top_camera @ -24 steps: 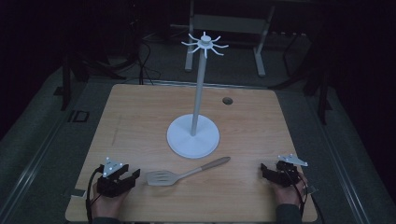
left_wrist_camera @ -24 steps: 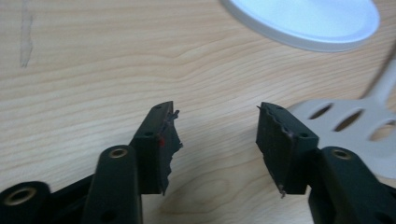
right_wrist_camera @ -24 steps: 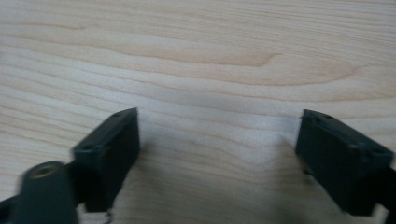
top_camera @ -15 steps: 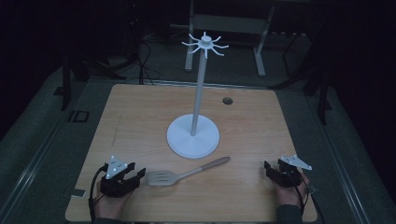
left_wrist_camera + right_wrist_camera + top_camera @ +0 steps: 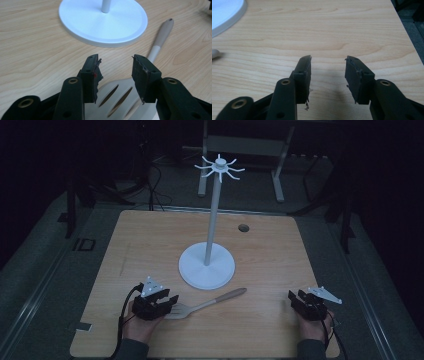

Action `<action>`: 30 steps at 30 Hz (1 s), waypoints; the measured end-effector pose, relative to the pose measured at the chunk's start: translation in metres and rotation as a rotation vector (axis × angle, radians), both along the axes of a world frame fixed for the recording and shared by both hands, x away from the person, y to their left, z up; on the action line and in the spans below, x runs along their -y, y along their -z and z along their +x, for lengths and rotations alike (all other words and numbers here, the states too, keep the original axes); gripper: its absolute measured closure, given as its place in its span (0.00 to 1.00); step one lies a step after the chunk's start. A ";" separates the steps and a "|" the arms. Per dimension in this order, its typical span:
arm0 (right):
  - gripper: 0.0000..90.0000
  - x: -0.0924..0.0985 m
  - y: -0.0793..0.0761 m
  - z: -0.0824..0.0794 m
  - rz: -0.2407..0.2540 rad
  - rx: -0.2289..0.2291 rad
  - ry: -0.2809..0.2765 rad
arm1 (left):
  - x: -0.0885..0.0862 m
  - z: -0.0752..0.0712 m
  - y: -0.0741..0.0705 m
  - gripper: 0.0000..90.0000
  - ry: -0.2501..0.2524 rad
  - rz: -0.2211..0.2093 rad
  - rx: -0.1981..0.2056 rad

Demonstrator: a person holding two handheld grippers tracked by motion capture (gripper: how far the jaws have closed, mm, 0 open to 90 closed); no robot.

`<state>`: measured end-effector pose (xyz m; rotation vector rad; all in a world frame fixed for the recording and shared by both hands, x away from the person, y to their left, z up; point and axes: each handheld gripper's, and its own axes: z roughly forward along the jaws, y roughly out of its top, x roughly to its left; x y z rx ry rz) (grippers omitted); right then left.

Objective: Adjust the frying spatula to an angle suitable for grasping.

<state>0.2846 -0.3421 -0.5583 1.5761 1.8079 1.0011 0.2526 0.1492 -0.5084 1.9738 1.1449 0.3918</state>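
On a wooden table [image 5: 150,250] we count one slotted spatula [image 5: 200,306], one white hook stand [image 5: 207,265] and two hand-held grippers. The left gripper [image 5: 115,66] hangs with its jaws spread apart and gripping nothing, directly over the pale slotted blade [image 5: 117,97] of the spatula, which lies flat between and below the two jaws; we can make out two slots clearly and part of a third. The spatula's handle [image 5: 161,37] runs away ahead of the right jaw, ending beside the stand's round base [image 5: 82,22], which sits just beyond the jaw tips with its single pole [image 5: 106,5] rising from the middle. The right gripper [image 5: 327,65] is likewise released, its two jaws apart over bare wood; the base's edge [image 5: 227,12] shows far off its left jaw. From above, we see the left gripper [image 5: 160,302] touching or just over the spatula and the right gripper [image 5: 305,302] well apart from it.
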 end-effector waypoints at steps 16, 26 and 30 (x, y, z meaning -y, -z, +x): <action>0.62 -0.003 -0.001 -0.001 -0.033 0.008 -0.014 | 0.053 0.027 0.001 0.67 0.135 0.070 -0.045; 0.62 -0.002 -0.001 -0.002 -0.032 0.010 -0.016 | 0.070 0.043 0.003 0.70 0.192 0.098 -0.063; 0.61 -0.002 -0.001 -0.002 -0.032 0.013 -0.018 | 0.074 0.046 0.003 0.70 0.216 0.112 -0.067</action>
